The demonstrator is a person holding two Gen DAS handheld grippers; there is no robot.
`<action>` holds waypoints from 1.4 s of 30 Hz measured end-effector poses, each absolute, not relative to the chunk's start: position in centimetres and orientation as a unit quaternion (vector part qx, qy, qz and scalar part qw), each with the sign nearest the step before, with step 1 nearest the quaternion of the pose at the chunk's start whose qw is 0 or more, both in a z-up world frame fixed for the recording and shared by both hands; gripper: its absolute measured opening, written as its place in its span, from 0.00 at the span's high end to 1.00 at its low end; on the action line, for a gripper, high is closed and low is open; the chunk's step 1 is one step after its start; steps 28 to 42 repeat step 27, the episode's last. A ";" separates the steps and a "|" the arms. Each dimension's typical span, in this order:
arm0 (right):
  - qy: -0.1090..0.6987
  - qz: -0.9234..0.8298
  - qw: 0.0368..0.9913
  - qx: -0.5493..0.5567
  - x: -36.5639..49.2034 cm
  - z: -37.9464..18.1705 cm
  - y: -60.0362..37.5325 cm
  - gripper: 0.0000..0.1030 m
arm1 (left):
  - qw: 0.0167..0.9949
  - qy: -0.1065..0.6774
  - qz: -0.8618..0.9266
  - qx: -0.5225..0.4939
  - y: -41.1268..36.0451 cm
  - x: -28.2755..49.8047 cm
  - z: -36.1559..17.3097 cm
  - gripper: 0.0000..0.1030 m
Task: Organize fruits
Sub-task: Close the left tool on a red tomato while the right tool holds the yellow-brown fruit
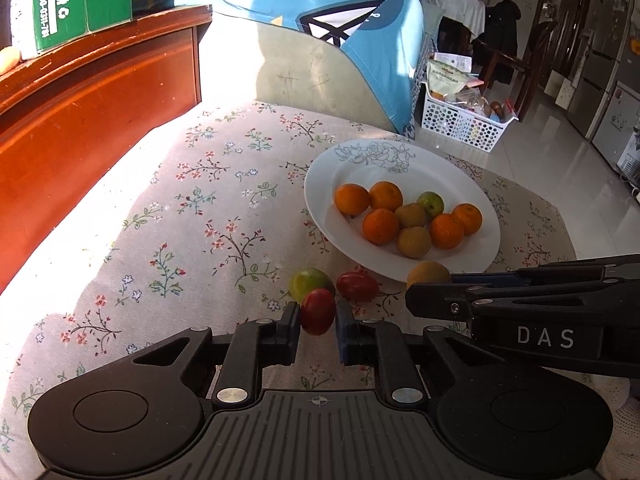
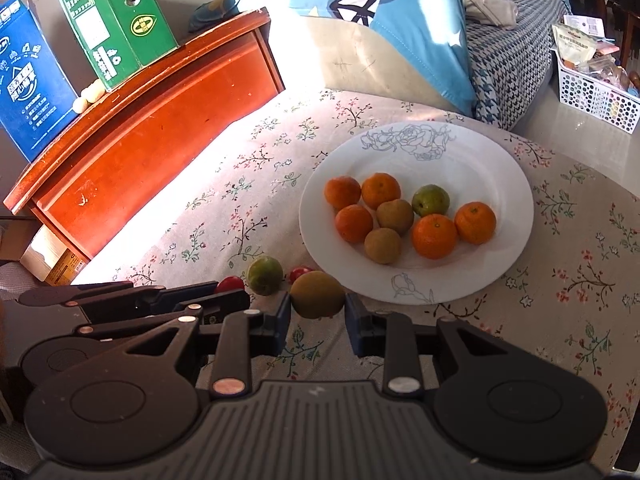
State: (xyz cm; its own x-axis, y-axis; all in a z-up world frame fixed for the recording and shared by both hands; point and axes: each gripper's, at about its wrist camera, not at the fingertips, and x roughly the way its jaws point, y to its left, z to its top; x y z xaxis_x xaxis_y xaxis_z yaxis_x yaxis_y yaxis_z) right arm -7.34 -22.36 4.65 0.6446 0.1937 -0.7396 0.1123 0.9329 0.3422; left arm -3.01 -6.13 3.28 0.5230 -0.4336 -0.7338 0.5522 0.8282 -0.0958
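Left wrist: green fruit (image 1: 310, 282) behind red fruit (image 1: 317, 311), plate (image 1: 472, 176) beyond

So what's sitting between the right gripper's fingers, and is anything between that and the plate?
A brown fruit sits between the open fingers of the right gripper. Right wrist view shows only bare floral cloth between it and the plate.

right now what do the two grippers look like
Both are matte black plastic. The left gripper and right gripper have blue finger pads, silver rivets, round side caps and a ribbed grey base. White "DAS" lettering marks the right gripper's side. No cables visible.
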 end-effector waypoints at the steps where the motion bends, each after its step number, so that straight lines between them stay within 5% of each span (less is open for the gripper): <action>1: 0.420 0.022 0.890 0.177 -7.3 4.8 -22.4 0.72 | 0.870 0.398 -0.283 0.073 -6.2 -2.9 3.4 0.84; 42: 0.388 -0.032 0.898 0.205 -3.5 6.9 -30.5 0.71 | 0.874 0.375 -0.307 0.033 -11.2 3.7 6.3 0.84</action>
